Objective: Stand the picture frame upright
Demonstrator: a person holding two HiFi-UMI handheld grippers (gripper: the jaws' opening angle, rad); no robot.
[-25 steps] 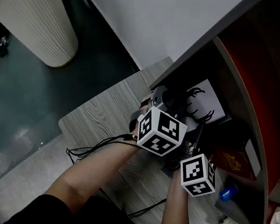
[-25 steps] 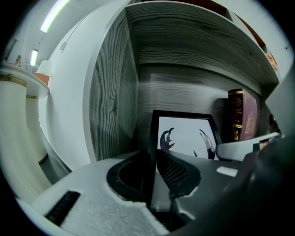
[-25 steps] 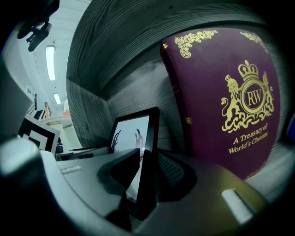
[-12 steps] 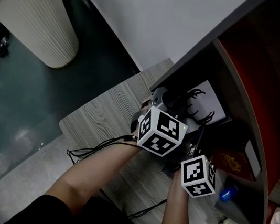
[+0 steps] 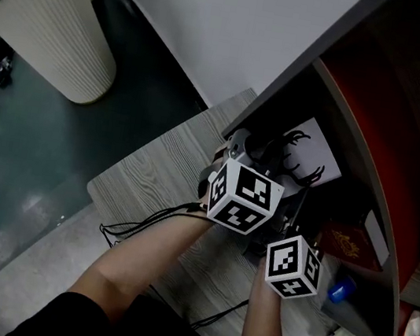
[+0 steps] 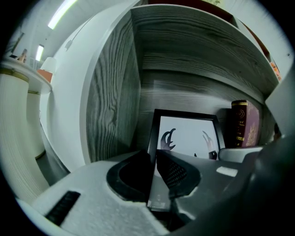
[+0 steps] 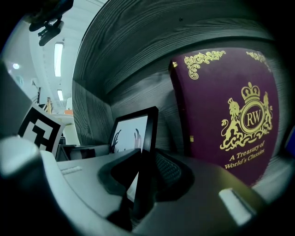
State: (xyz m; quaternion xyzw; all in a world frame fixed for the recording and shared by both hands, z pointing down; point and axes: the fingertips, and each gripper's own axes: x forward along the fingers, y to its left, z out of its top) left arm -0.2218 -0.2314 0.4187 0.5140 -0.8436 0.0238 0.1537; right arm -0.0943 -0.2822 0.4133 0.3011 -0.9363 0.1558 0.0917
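Note:
The picture frame (image 6: 186, 133) has a black rim around a white print of dark antlers. It stands nearly upright in a grey wooden shelf niche, leaning back a little. My left gripper (image 6: 155, 177) is shut on its left edge. My right gripper (image 7: 144, 177) has just been closing and now grips its right edge (image 7: 148, 138), with the rim between the pads. In the head view the frame (image 5: 311, 150) shows beyond the two marker cubes, the left one (image 5: 243, 197) and the right one (image 5: 291, 266). The fingertips are hidden in the dark niche.
A purple book with gold print (image 7: 228, 115) stands just right of the frame, also seen as the book (image 6: 244, 122). The niche's side wall (image 6: 113, 101) is close on the left. Cables (image 5: 145, 220) trail over the wooden ledge. A ribbed cream column (image 5: 59, 18) stands on the floor.

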